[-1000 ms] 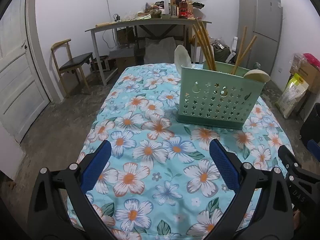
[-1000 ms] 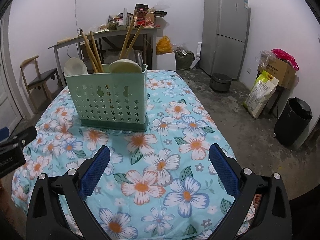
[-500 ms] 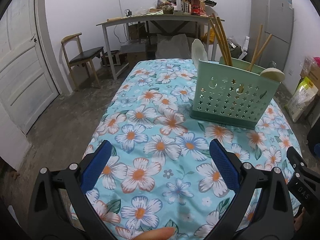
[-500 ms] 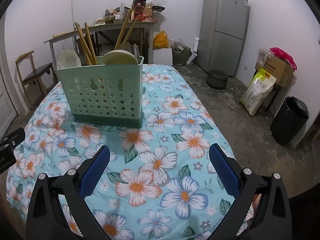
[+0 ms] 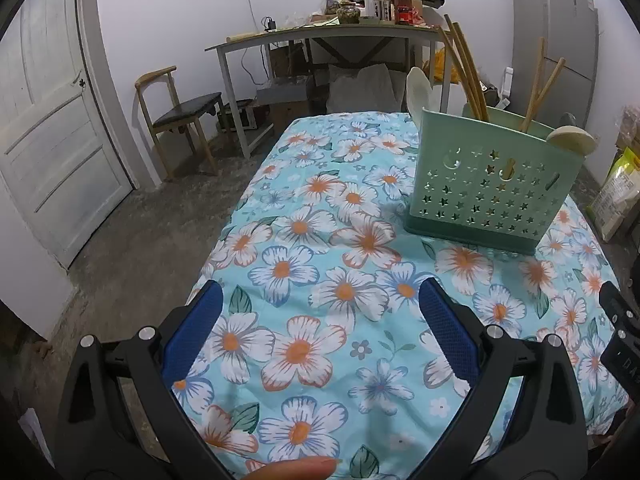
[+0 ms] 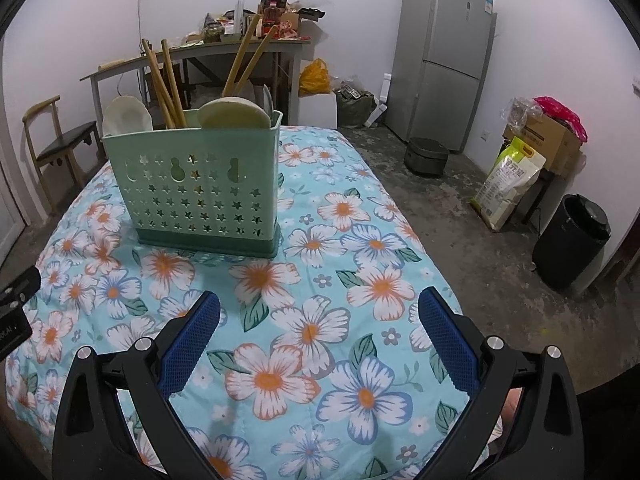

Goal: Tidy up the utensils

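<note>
Left wrist view: our left gripper [image 5: 320, 308] hovers with its blue-padded jaws spread wide and holding nothing above the floral tablecloth [image 5: 304, 240]. Ahead and to its right stands the green utensil caddy [image 5: 488, 188], holding wooden chopsticks [image 5: 466, 72] and pale spoons [image 5: 572, 140]. Our right gripper [image 6: 320, 312] is likewise parted and bare, with the caddy ahead to its left.
</note>
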Motion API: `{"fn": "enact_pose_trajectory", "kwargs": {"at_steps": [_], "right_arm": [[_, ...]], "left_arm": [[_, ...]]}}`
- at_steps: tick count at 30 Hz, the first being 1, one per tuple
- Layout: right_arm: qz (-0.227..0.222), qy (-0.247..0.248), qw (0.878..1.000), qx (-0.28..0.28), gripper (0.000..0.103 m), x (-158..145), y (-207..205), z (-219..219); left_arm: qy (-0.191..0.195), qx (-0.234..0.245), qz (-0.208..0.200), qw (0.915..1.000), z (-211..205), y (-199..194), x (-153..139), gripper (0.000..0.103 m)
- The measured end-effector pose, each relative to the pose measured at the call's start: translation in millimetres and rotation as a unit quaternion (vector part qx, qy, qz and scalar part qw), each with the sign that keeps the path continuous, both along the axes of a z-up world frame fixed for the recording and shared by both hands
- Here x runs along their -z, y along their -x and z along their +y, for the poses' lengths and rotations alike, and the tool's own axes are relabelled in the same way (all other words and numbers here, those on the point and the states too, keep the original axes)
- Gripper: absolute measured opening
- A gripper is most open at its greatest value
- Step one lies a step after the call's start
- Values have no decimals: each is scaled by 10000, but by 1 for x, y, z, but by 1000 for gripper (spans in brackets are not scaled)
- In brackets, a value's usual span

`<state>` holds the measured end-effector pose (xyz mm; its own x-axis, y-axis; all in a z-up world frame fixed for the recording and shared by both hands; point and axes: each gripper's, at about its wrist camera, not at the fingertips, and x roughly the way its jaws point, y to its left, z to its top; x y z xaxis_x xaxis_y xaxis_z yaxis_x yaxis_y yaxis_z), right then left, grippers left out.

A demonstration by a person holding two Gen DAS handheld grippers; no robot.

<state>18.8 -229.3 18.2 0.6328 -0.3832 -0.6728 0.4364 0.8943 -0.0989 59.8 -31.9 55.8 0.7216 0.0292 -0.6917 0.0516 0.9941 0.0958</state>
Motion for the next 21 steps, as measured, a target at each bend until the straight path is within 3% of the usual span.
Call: {"fn": "enact_pose_trajectory", "kwargs": {"at_steps": [21], "right_arm": [[-184, 14, 9997, -154, 97, -16, -18, 12]], "left_arm": [[78, 30, -115, 9999, 3, -11, -13, 95]]}}
